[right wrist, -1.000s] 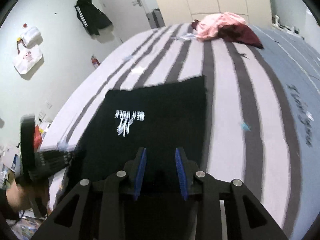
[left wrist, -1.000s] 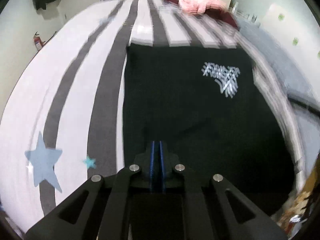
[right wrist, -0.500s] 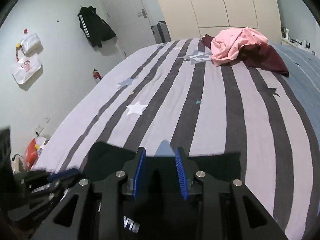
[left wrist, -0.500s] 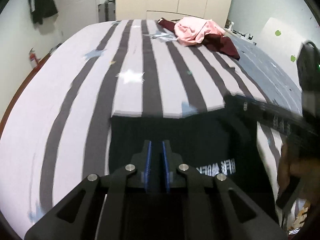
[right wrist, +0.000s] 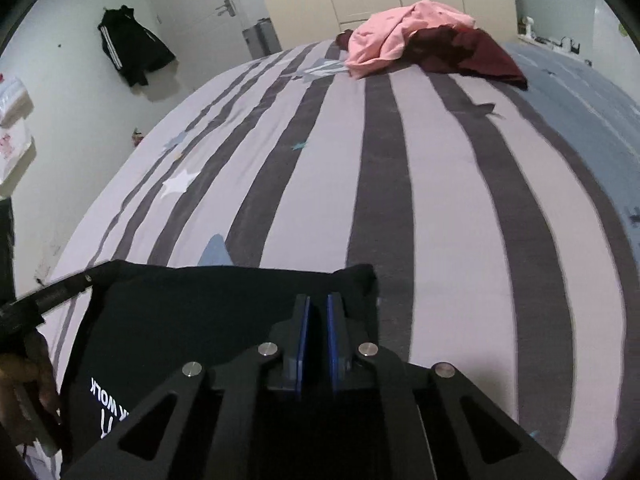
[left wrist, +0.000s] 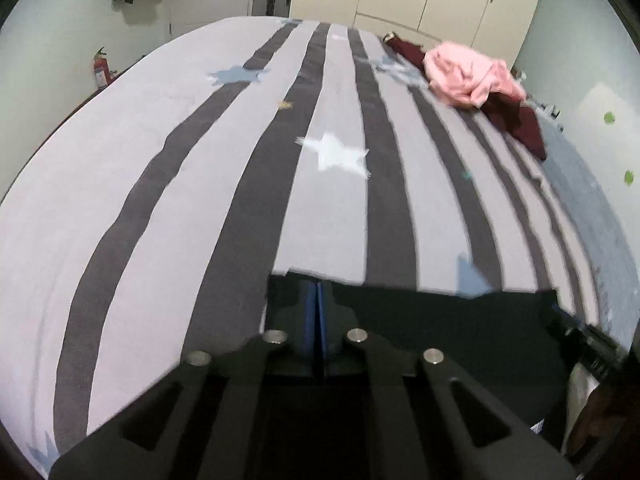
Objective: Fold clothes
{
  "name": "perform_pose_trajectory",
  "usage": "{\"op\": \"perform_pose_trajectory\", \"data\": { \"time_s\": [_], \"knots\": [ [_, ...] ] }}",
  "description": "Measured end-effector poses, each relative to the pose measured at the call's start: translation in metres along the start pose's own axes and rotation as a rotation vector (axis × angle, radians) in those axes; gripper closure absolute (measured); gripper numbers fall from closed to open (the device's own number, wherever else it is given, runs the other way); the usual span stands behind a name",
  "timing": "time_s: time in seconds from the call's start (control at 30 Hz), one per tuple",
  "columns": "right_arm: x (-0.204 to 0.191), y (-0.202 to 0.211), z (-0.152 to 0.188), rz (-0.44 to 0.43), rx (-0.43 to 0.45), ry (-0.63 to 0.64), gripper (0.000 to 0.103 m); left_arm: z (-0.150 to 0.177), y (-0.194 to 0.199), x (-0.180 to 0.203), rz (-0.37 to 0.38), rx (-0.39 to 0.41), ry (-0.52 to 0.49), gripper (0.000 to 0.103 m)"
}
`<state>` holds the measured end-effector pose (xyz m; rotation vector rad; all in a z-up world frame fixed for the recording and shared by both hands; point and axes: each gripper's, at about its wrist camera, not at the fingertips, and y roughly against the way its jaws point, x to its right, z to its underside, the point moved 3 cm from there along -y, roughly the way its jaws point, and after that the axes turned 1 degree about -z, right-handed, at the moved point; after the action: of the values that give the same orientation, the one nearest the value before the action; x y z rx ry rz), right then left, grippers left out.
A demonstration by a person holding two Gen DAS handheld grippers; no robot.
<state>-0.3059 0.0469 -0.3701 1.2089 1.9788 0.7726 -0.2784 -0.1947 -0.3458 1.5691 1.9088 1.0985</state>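
Blackness swallows the near edge of both views: the black T-shirt lies on the near part of the striped bed, its lower half cut off behind the tool frames. Left gripper has its blue pads pressed together at the shirt's far-left corner; whether cloth sits between them is hard to make out. Moving right, the left view catches only a blurred sliver of the other tool at its right rim. Right gripper has just been closing, its pads now a narrow slot apart over the shirt's far-right corner; a pinch cannot be confirmed. Only the right view shows the white lettering, read upside down. Far off, a pink garment lies across a maroon one.
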Motion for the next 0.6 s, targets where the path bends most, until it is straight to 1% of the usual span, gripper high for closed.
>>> {"op": "perform_pose_trajectory", "data": {
  "time_s": [0.03,0.1,0.17,0.2,0.23,0.27,0.3,0.33,0.37,0.43,0.53,0.6],
  "knots": [
    [-0.006,0.005,-0.003,-0.004,0.011,0.018,0.090,-0.004,0.000,0.007,0.023,0.007,-0.028,0.096],
    [-0.019,0.009,-0.006,-0.039,0.020,0.036,0.089,-0.011,-0.004,0.023,0.075,0.008,-0.102,0.095],
    [-0.034,0.006,-0.010,-0.082,0.017,0.052,0.089,-0.011,-0.015,0.037,0.108,-0.029,-0.162,0.095],
    [-0.041,0.004,-0.012,-0.101,0.014,0.060,0.088,-0.010,-0.022,0.040,0.093,-0.047,-0.187,0.095],
    [-0.046,-0.003,-0.012,-0.096,-0.001,0.062,0.087,-0.006,-0.031,0.038,0.051,-0.069,-0.207,0.095],
    [-0.047,-0.014,-0.011,-0.071,-0.029,0.060,0.087,-0.002,-0.040,0.029,0.027,-0.086,-0.204,0.094],
    [-0.043,-0.023,-0.008,-0.044,-0.046,0.053,0.087,0.000,-0.043,0.018,0.047,-0.077,-0.169,0.094],
    [-0.036,-0.027,-0.006,-0.029,-0.041,0.039,0.090,0.000,-0.044,0.010,0.067,-0.062,-0.133,0.097],
    [-0.029,-0.032,-0.004,-0.014,-0.035,0.025,0.096,-0.001,-0.047,0.005,0.071,-0.062,-0.107,0.100],
    [-0.017,-0.032,-0.005,0.009,-0.019,-0.004,0.103,-0.005,-0.048,-0.003,0.069,-0.061,-0.066,0.100],
    [0.001,-0.027,-0.008,0.033,0.000,-0.042,0.103,-0.008,-0.045,-0.017,0.058,-0.056,-0.007,0.101],
    [0.010,-0.025,-0.009,0.026,0.002,-0.066,0.103,-0.010,-0.043,-0.026,0.047,-0.051,0.028,0.101]
  ]
}}
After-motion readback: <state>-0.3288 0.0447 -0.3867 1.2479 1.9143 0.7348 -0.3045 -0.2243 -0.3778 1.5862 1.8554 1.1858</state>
